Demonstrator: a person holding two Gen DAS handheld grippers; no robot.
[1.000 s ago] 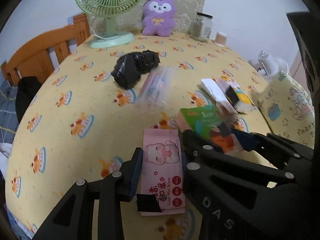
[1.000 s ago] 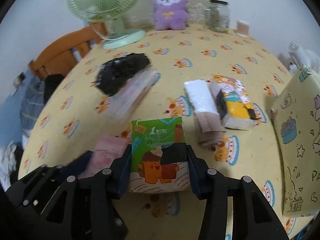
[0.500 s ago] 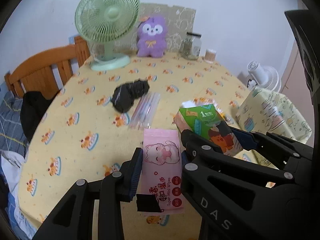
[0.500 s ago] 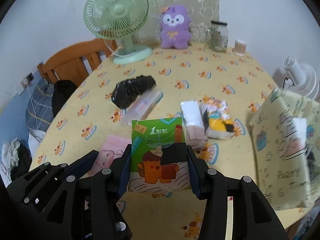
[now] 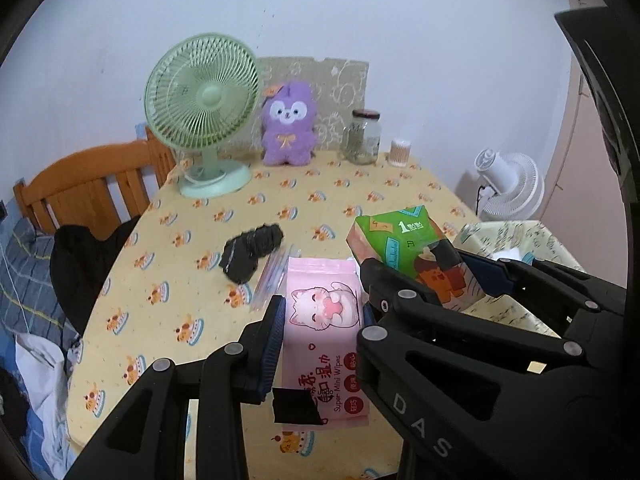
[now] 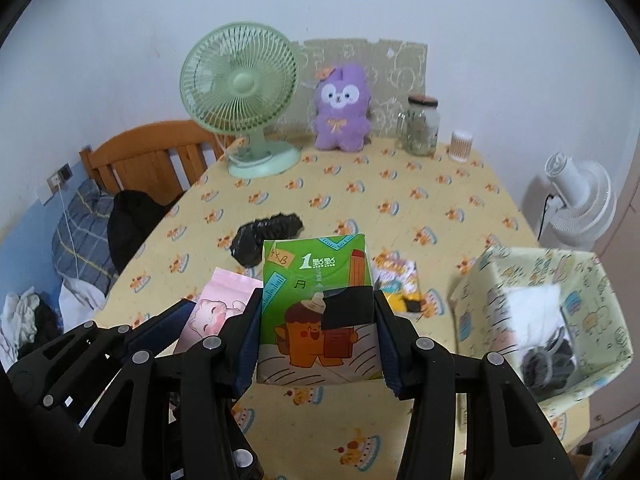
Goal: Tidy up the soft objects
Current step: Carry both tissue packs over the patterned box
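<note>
My left gripper [image 5: 322, 312] is shut on a pink pack of wet wipes [image 5: 324, 344] with a cat face, held above the table. My right gripper [image 6: 318, 320] is shut on a green tissue pack [image 6: 318, 308], also lifted; that pack shows in the left wrist view [image 5: 408, 252] too. The pink pack appears at the left in the right wrist view [image 6: 212, 308]. A yellow patterned fabric box [image 6: 592, 276] stands at the right with white and dark soft items inside. A black bag [image 6: 266, 236], a clear sleeve [image 5: 274, 276] and a yellow tissue pack [image 6: 400, 284] lie on the table.
The table has a yellow cake-print cloth [image 6: 400, 184]. At the back stand a green fan [image 6: 240, 92], a purple plush [image 6: 342, 108], a glass jar [image 6: 422, 124] and a cotton-swab tub [image 6: 460, 146]. A wooden chair [image 6: 148, 156] stands left, a white floor fan [image 6: 580, 200] right.
Both grippers have risen and pulled back from the table with their packs still held. The fabric box has come into fuller view at the right.
</note>
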